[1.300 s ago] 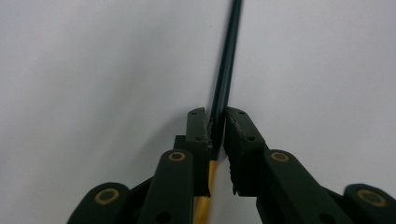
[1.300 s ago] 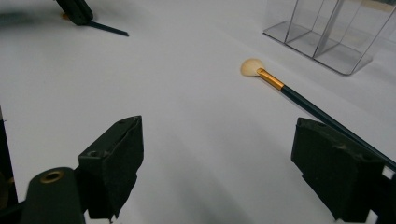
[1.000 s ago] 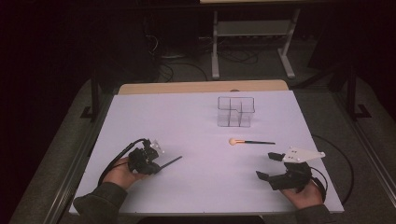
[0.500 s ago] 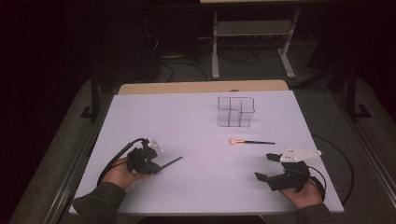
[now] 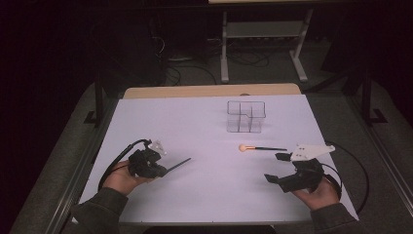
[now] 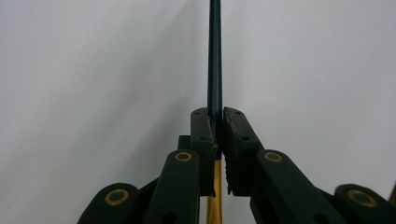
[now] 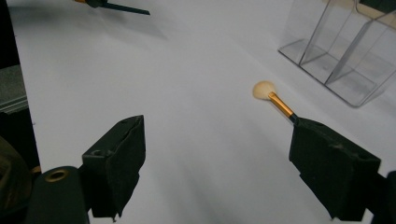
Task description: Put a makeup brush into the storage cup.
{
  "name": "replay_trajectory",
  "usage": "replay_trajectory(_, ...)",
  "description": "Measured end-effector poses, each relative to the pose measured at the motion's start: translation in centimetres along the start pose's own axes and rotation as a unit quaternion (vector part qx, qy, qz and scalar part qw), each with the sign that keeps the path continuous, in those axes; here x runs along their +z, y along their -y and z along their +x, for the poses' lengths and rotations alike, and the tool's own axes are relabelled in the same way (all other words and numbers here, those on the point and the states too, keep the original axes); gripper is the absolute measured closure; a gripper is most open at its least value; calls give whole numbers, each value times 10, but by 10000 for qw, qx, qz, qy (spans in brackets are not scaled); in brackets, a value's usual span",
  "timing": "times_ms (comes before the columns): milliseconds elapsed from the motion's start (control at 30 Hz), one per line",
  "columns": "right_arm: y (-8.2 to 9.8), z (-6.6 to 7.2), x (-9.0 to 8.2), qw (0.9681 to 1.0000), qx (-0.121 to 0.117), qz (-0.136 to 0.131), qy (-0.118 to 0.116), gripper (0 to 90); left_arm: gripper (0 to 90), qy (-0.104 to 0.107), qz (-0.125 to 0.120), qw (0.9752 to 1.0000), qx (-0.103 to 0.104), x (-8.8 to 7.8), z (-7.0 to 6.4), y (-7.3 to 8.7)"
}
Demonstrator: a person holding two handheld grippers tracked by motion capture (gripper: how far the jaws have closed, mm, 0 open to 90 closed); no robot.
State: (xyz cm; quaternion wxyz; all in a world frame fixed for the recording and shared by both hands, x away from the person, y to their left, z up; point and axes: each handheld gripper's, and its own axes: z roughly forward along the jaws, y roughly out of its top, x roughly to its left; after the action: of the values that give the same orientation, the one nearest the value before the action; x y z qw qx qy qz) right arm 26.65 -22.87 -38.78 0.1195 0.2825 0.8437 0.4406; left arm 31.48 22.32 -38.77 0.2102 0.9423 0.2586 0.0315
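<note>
Near the table's (image 5: pixel 146 112) left edge the left gripper (image 5: pixel 155 168) clamps a light, stiff, slippery makeup brush (image 6: pixel 215 60) by its thin handle, best pinched mid-handle, while the right gripper (image 7: pixel 219 158) gapes wide, empty, near a second brush (image 5: pixel 258 148).

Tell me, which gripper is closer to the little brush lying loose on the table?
The right gripper. It hovers open just below the makeup brush, near its handle end. The left gripper sits far off to the brush's left, shut on another brush.
</note>
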Motion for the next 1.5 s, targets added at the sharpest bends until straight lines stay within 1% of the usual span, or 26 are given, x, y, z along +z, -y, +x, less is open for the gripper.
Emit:
replay_trajectory(133, -12, 1, -1, 9999, -64, 46, -77, 177, 832, 22, -134, 9999, 82, -7, -2, -3)
replay_trajectory(167, -16, 1, -1, 9999, -114, 57, -105, 177, 833, 27, -155, 9998, 103, -9, -3, -4)
replay_trajectory(300, -30, 4, -1, 9994, -222, 119, -218, 178, 832, 37, -206, 9995, 216, -15, -8, -8)
replay_trajectory(333, -33, 5, 0, 9993, -266, 126, -222, 178, 832, 32, -236, 9995, 216, -16, -9, -9)
replay_trajectory(400, -41, 7, 0, 9991, -311, 111, -273, 179, 832, 27, -219, 9994, 284, -19, -11, -11)
replay_trajectory(433, -43, 8, 0, 9990, -324, 110, -294, 178, 832, 15, -287, 9993, 239, -19, -13, -12)
replay_trajectory(533, -51, 10, 2, 9986, -372, 120, -359, 179, 832, 41, -309, 9990, 320, -20, -15, -14)
replay_trajectory(600, -57, 12, 3, 9980, -427, 143, -435, 179, 832, 76, -267, 9989, 390, -21, -17, -17)
replay_trajectory(633, -60, 13, 4, 9979, -439, 149, -458, 179, 832, 69, -326, 9988, 372, -21, -19, -18)
replay_trajectory(667, -62, 13, 5, 9976, -459, 164, -484, 179, 832, 89, -314, 9986, 421, -21, -19, -19)
replay_trajectory(733, -67, 14, 6, 9972, -485, 183, -543, 180, 832, 111, -336, 9983, 471, -22, -22, -21)
replay_trajectory(767, -68, 14, 6, 9970, -495, 195, -559, 181, 832, 129, -372, 9981, 463, -22, -23, -23)
replay_trajectory(833, -72, 14, 6, 9966, -532, 190, -600, 182, 832, 144, -368, 9978, 529, -22, -26, -25)
replay_trajectory(867, -74, 15, 6, 9965, -526, 191, -624, 184, 832, 173, -414, 9977, 507, -22, -27, -26)
replay_trajectory(933, -78, 16, 7, 9961, -552, 197, -663, 185, 832, 195, -423, 9971, 594, -23, -29, -28)
replay_trajectory(967, -79, 16, 7, 9956, -580, 212, -698, 186, 832, 194, -398, 9970, 629, -23, -31, -30)
replay_trajectory(1000, -81, 16, 8, 9951, -627, 244, -719, 188, 832, 189, -435, 9969, 627, -23, -33, -32)
replay_trajectory(1033, -83, 17, 9, 9947, -660, 262, -742, 190, 832, 209, -425, 9965, 690, -24, -34, -33)
replay_trajectory(1067, -85, 18, 10, 9943, -678, 283, -771, 191, 832, 210, -462, 9963, 700, -24, -35, -35)
replay_trajectory(1133, -88, 20, 12, 9933, -764, 299, -814, 194, 832, 220, -463, 9955, 795, -26, -39, -38)
replay_trajectory(1167, -90, 21, 14, 9929, -788, 320, -836, 196, 832, 234, -491, 9954, 786, -26, -40, -39)
replay_trajectory(1233, -93, 23, 16, 9920, -826, 357, -886, 198, 832, 259, -499, 9945, 886, -26, -44, -43)
replay_trajectory(1333, -98, 27, 21, 9901, -909, 433, -981, 203, 832, 288, -512, 9936, 961, -25, -50, -46)
replay_trajectory(1367, -99, 29, 22, 9895, -934, 459, -1003, 205, 832, 306, -483, 9930, 1033, -25, -51, -47)
replay_trajectory(1500, -104, 34, 28, 9865, -1061, 544, -1122, 218, 832, 348, -496, 9918, 1129, -23, -57, -52)
